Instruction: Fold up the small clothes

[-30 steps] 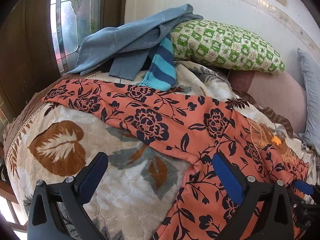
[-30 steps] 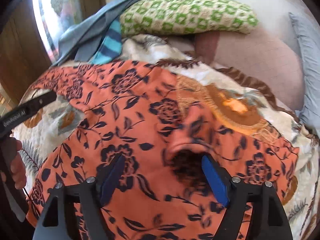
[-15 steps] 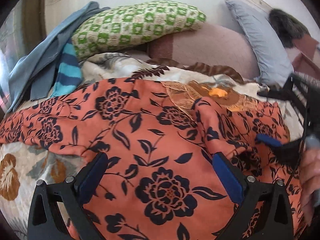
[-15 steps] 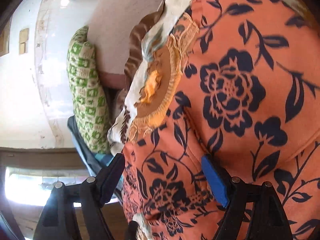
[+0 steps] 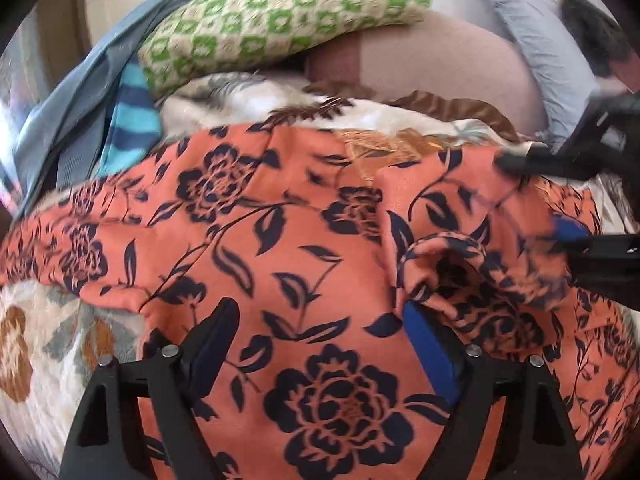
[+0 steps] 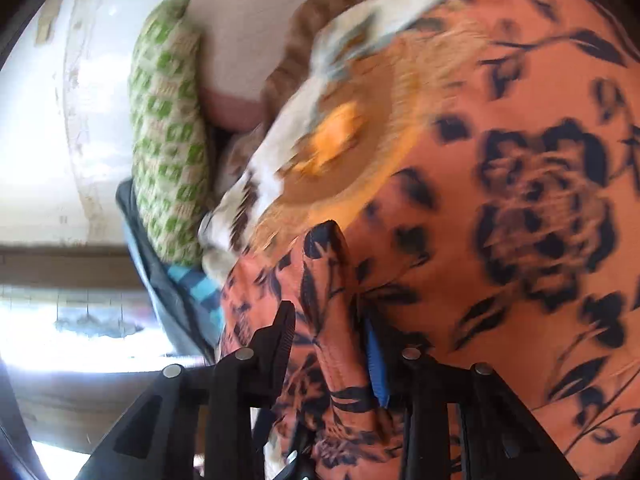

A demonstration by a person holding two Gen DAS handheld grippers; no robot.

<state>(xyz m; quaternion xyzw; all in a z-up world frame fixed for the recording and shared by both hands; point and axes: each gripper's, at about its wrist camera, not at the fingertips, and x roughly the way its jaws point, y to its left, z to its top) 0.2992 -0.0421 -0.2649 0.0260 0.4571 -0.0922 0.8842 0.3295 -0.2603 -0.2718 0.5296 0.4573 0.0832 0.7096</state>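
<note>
Right gripper (image 6: 330, 332): jaws nearly closed, pinching a raised fold of the orange floral garment (image 6: 500, 240). Left gripper (image 5: 316, 336): jaws spread wide, gripping nothing, poised over the same garment (image 5: 280, 248), spread across the leaf-patterned blanket (image 5: 52, 344) on the bed. Beyond, green checked pillow (image 5: 272, 24), blue-striped cloth (image 5: 134, 128).

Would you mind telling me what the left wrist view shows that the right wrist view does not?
Only the left wrist view shows the grey pillow, the right claw from outside, and the open left claw over the orange floral garment. Only the right wrist view shows the right claw closed on a fold of the garment, plus the bright window. Both show the garment, the green checked pillow and the leaf-patterned blanket.
</note>
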